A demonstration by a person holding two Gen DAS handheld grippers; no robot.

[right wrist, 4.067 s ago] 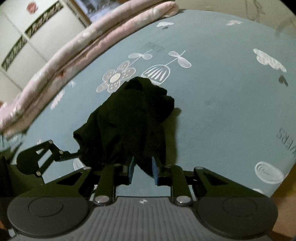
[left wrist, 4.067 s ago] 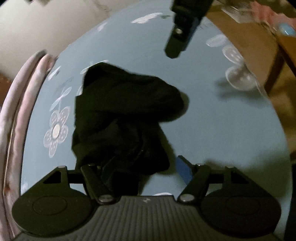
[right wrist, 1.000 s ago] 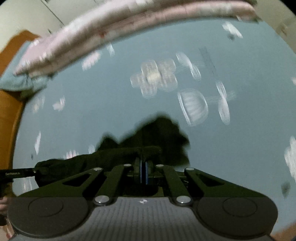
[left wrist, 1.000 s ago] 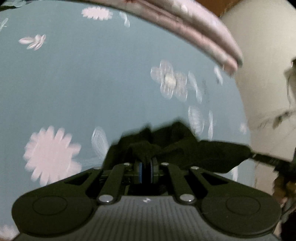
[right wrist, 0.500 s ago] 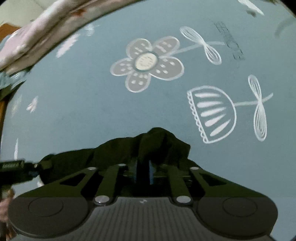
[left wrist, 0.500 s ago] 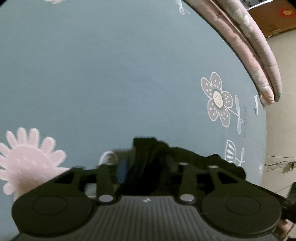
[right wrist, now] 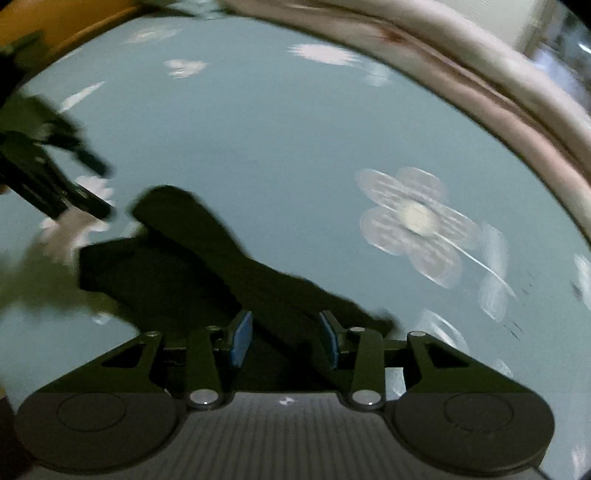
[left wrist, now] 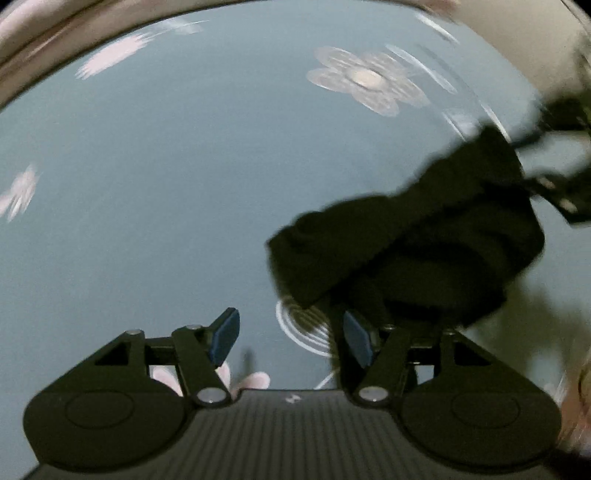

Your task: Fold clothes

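A black garment (left wrist: pixel 406 240) lies stretched out on the blue flowered bedsheet (left wrist: pixel 166 184). My left gripper (left wrist: pixel 291 338) hangs just over the sheet, jaws opening; only sheet shows between its blue pads (left wrist: pixel 225 336), and the garment's edge lies against the right finger. In the right wrist view the garment (right wrist: pixel 221 266) runs from the upper left down between the jaws of my right gripper (right wrist: pixel 285 343), which are opening; its pads (right wrist: pixel 240 343) stand apart from the cloth. Each gripper shows blurred in the other's view: the left gripper (right wrist: pixel 55 184), the right gripper (left wrist: pixel 554 177).
A rolled pink quilt (right wrist: pixel 480 92) lies along the far edge of the bed, also the pink quilt (left wrist: pixel 37 37) at the top left. A strip of orange wood (right wrist: pixel 74 18) shows beyond the sheet. White flower prints (right wrist: pixel 413 221) dot the sheet.
Both grippers, shut on the black garment a second ago, have opened and let it go. Both have dropped closer to the sheet and rolled; the garment now lies flat.
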